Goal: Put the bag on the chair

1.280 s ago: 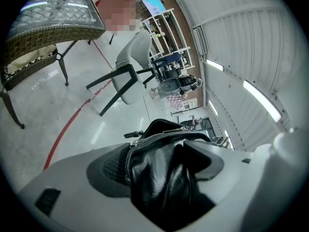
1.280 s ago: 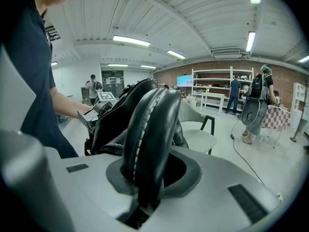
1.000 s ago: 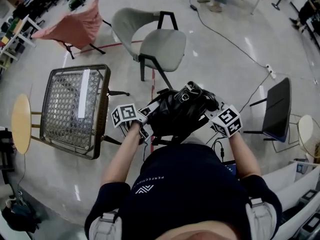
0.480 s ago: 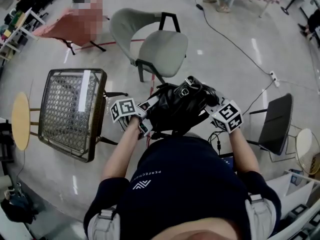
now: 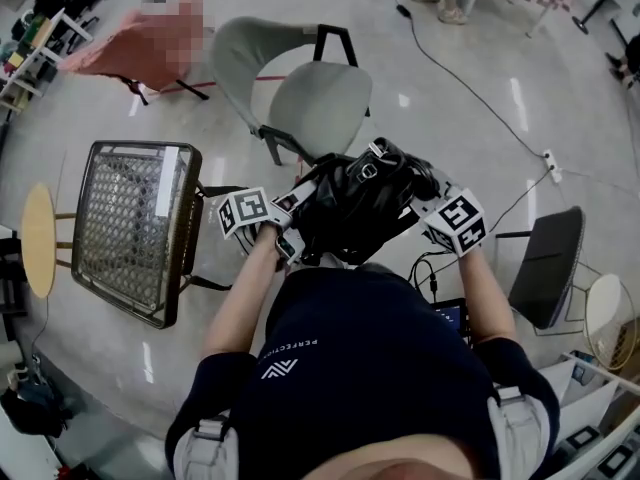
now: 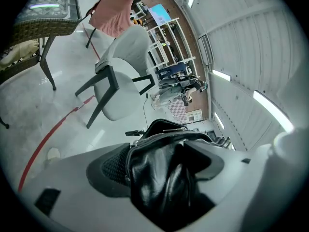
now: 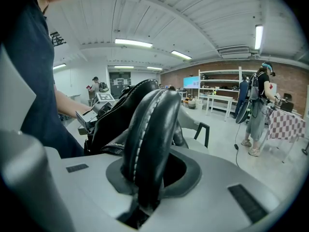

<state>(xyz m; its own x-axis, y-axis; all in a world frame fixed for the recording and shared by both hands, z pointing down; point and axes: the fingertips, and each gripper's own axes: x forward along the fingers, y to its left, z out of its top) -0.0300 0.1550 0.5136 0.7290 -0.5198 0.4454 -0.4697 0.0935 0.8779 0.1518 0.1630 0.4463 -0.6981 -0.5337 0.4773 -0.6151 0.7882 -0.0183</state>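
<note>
A black leather bag (image 5: 355, 208) hangs in the air in front of the person, held from both sides. My left gripper (image 5: 288, 230) is shut on the bag's left side, where dark leather (image 6: 161, 178) fills the space between its jaws. My right gripper (image 5: 425, 220) is shut on the bag's stitched strap (image 7: 149, 149). A pale grey chair (image 5: 315, 98) with black legs stands on the floor just beyond the bag, its seat bare; the same chair (image 6: 118, 76) shows in the left gripper view.
A wicker-topped chair (image 5: 135, 223) stands at the left, a round yellow stool (image 5: 38, 238) beyond it. A dark chair (image 5: 550, 263) is at the right. A cable (image 5: 470, 78) runs over the floor. A person (image 7: 258, 108) stands further off.
The bag and both grippers have moved a little forward, closer to the grey chair. Both grips are unchanged.
</note>
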